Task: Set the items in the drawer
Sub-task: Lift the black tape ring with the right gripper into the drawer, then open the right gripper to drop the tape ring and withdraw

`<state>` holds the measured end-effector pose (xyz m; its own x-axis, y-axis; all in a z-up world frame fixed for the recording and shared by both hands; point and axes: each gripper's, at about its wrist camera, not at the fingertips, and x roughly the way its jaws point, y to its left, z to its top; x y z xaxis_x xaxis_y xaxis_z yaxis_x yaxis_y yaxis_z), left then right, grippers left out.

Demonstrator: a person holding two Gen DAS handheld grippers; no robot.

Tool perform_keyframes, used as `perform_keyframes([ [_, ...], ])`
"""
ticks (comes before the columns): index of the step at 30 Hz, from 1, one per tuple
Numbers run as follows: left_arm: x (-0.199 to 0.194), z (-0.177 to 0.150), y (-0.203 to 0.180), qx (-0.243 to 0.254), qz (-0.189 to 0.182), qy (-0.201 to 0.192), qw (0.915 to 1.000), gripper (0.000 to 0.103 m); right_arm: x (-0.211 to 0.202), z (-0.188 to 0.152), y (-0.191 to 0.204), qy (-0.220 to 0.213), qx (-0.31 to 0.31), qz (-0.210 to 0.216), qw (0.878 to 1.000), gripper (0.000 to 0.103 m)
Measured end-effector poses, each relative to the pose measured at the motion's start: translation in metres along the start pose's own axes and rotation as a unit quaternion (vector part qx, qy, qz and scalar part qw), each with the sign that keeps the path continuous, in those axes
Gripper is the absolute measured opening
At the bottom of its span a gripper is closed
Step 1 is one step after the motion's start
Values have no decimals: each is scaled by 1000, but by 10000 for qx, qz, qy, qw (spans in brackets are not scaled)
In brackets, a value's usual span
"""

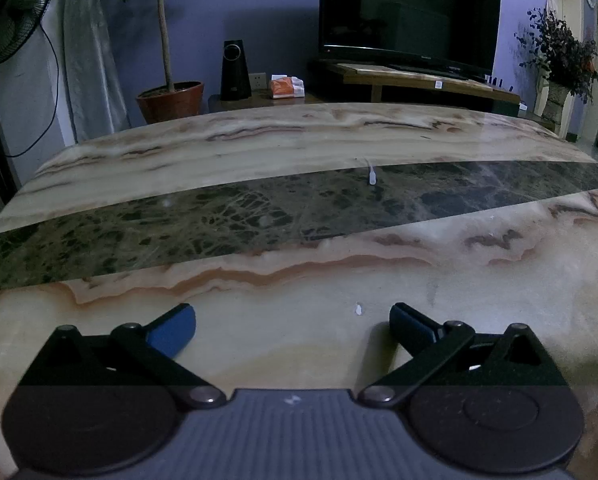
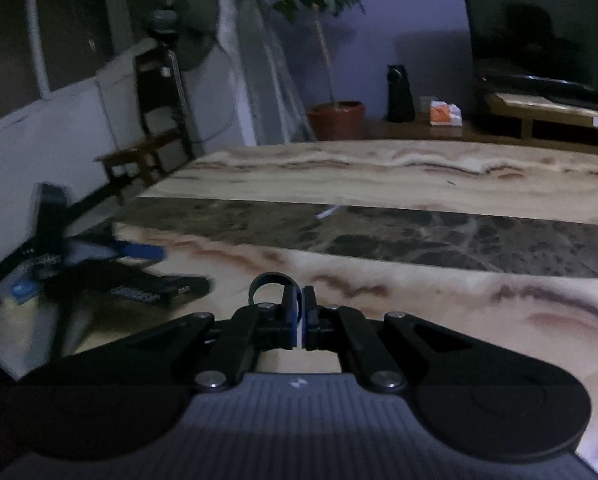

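Left wrist view: left gripper spread wide above the marble table, nothing between the blue pads.

Right wrist view: right gripper clamped tight on a thin dark ring-shaped item, held above the table; exact kind unclear. No drawer visible in either view.
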<state>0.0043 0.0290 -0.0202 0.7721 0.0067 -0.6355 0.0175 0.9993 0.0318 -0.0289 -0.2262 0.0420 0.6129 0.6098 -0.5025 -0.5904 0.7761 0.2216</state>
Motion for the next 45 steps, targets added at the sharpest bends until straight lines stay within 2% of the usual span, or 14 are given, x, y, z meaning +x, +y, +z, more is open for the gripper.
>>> perform_keyframes([
  [4, 0, 0, 0, 0, 0, 0, 10000, 103, -43, -28, 13, -48, 93, 479, 9988, 3],
  [7, 0, 0, 0, 0, 0, 0, 10000, 103, -70, -51, 29, 0, -57, 748, 9972, 3],
  [10, 0, 0, 0, 0, 0, 0, 10000, 103, -89, -75, 42, 227, -149, 1106, 9935, 3],
  [14, 0, 0, 0, 0, 0, 0, 10000, 103, -92, -108, 60, 782, -402, 1248, 9883, 3],
  [17, 0, 0, 0, 0, 0, 0, 10000, 103, -81, -131, 69, 1229, -583, 990, 9857, 3],
  [22, 0, 0, 0, 0, 0, 0, 10000, 103, -53, -156, 64, 1799, -623, 279, 9813, 3],
  [26, 0, 0, 0, 0, 0, 0, 10000, 103, -28, -176, 53, 2379, -533, -206, 9696, 3],
  [34, 0, 0, 0, 0, 0, 0, 10000, 103, -9, -192, 45, 2823, -518, -662, 9556, 6],
  [35, 0, 0, 0, 0, 0, 0, 10000, 103, -7, -194, 44, 2906, -477, -693, 9531, 7],
  [36, 0, 0, 0, 0, 0, 0, 10000, 103, -5, -193, 41, 2950, -469, -731, 9516, 15],
  [42, 0, 0, 0, 0, 0, 0, 10000, 103, -13, -184, 32, 2782, -447, -776, 9564, 16],
  [44, 0, 0, 0, 0, 0, 0, 10000, 103, -13, -182, 33, 2703, -343, -566, 9605, 16],
  [45, 0, 0, 0, 0, 0, 0, 10000, 103, -18, -177, 36, 2606, -270, -319, 9645, 16],
])
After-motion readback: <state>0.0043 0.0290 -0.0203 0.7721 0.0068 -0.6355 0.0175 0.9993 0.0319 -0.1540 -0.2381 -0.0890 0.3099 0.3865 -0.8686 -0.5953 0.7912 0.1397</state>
